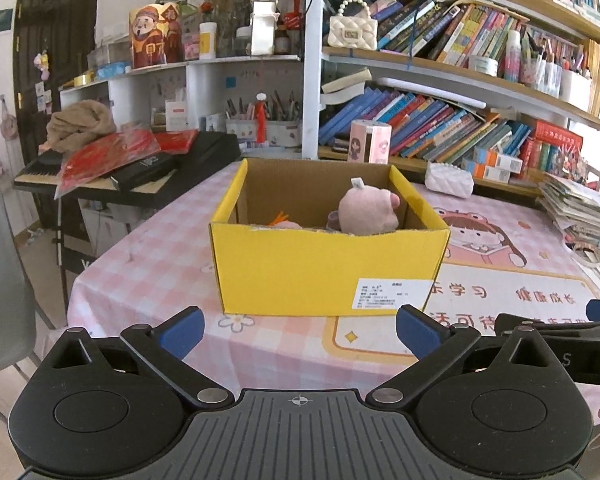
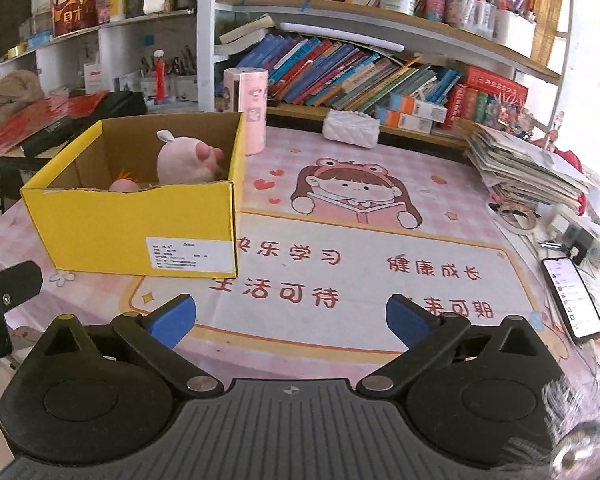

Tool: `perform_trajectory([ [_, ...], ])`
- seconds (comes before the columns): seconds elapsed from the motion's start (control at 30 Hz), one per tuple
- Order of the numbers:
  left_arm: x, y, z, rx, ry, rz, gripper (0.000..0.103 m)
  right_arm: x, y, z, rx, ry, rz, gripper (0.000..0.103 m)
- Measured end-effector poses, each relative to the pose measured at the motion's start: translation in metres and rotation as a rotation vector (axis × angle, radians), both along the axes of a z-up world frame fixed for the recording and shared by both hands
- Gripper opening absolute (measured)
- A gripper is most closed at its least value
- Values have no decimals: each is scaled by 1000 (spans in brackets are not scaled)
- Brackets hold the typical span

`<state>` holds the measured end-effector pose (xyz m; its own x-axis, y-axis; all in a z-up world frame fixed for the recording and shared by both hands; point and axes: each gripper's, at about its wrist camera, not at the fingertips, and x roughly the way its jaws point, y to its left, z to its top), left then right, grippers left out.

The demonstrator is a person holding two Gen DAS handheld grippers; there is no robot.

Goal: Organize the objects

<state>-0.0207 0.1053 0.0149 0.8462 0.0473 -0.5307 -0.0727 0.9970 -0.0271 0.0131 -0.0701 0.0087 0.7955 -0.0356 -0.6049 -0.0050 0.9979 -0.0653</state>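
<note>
A yellow cardboard box [image 1: 328, 272] [image 2: 140, 224] stands on the pink checked table mat [image 1: 152, 256] [image 2: 380, 280]. Inside it sits a pink plush pig [image 1: 366, 210] [image 2: 186, 160], and beside that a smaller pink toy with orange tufts [image 1: 284, 222] [image 2: 124, 184], mostly hidden by the box wall. My left gripper [image 1: 300, 330] hangs open just in front of the box, with nothing between its blue fingertips [image 1: 182, 330]. My right gripper [image 2: 290, 320] is open too, over the mat to the right of the box, empty. Part of the right gripper shows at the right edge of the left wrist view.
A pink cylinder tin [image 2: 246, 110] and a white quilted pouch [image 2: 350, 128] stand behind the box. A stack of papers [image 2: 528, 168], tape rolls and a lit phone [image 2: 572, 298] lie at the right. Bookshelves [image 1: 460, 120] rise behind; a keyboard with red bags [image 1: 120, 164] is at left.
</note>
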Motion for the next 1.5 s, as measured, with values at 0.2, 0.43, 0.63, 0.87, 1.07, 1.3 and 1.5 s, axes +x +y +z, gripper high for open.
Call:
perform_trajectory([
  [0.2, -4, -5, -3, -4, 19, -9, 103, -9, -2, 0, -5, -8, -9, 103],
  [0.43, -7, -16, -7, 29, 39, -57, 103, -20, -9, -3, 3, -2, -41, 103],
  [0.63, -11, -26, -10, 42, 52, -95, 103, -30, -13, -6, 4, -1, -67, 103],
  [0.87, -8, -34, -11, 31, 64, -119, 103, -38, -20, -7, -9, 0, -101, 103],
  [1.07, -5, -43, -13, 46, 67, -120, 103, -40, -26, -8, -16, 5, -142, 103],
  [1.3, 3, -50, -14, 50, 79, -120, 103, -37, -32, -10, -33, 18, -164, 103],
  [1.5, 7, -60, -15, 57, 94, -124, 103, -33, -39, -13, -47, 37, -195, 103],
])
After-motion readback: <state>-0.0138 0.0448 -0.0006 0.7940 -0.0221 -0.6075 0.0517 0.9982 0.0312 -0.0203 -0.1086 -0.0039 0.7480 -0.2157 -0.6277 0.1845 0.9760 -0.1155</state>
